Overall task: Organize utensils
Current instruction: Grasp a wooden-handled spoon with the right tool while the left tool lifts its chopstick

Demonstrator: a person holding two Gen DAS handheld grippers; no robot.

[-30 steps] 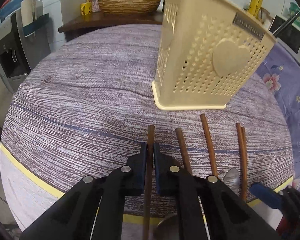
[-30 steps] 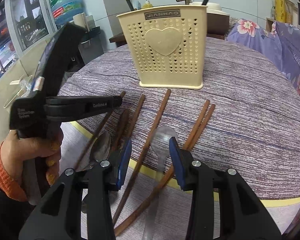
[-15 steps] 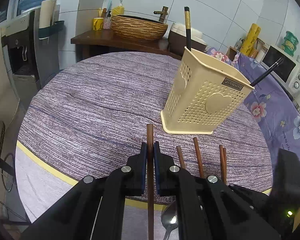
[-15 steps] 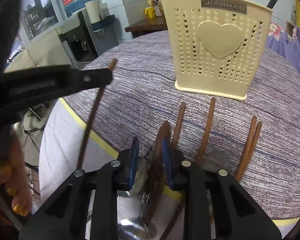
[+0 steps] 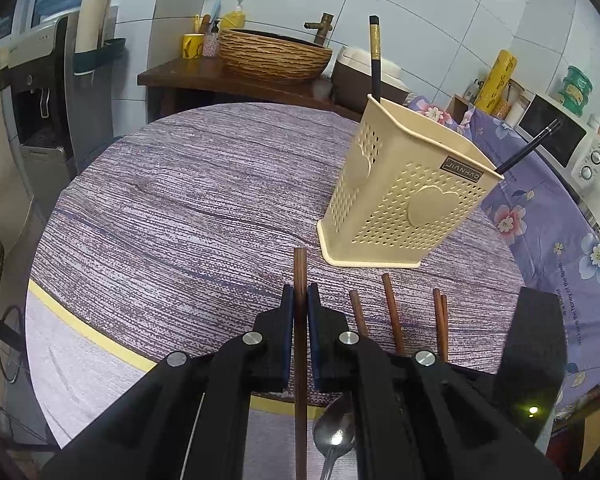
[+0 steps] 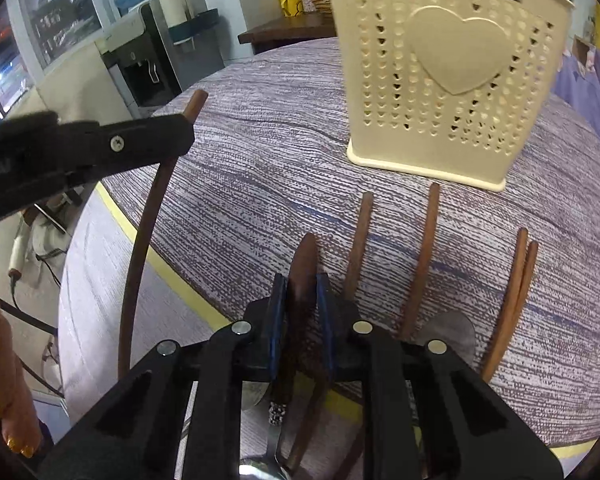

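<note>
My left gripper (image 5: 300, 300) is shut on a brown chopstick (image 5: 300, 268) and holds it clear above the table. The right wrist view shows the same gripper (image 6: 172, 136) and chopstick (image 6: 144, 232) at the left. My right gripper (image 6: 302, 292) sits low at the table's front edge, its blue pads pressed on the wide wooden handle of a utensil (image 6: 305, 256). The cream perforated holder (image 5: 412, 200) stands upright behind, with two black chopsticks (image 5: 374, 60) in it. Several brown chopsticks (image 6: 424, 248) lie in front of the holder (image 6: 452, 72).
A metal spoon (image 5: 336, 432) lies at the front edge under the left gripper. Another spoon bowl (image 6: 448, 328) shows beside the right gripper. The round table (image 5: 180, 220) has a purple striped cloth. A water dispenser (image 5: 40, 100) stands at the left, a flowered cloth (image 5: 548, 240) at the right.
My left gripper rose with the chopstick, lifting it off the table. My right gripper moved left from over the clear spoon to the wooden handle and closed on it.
</note>
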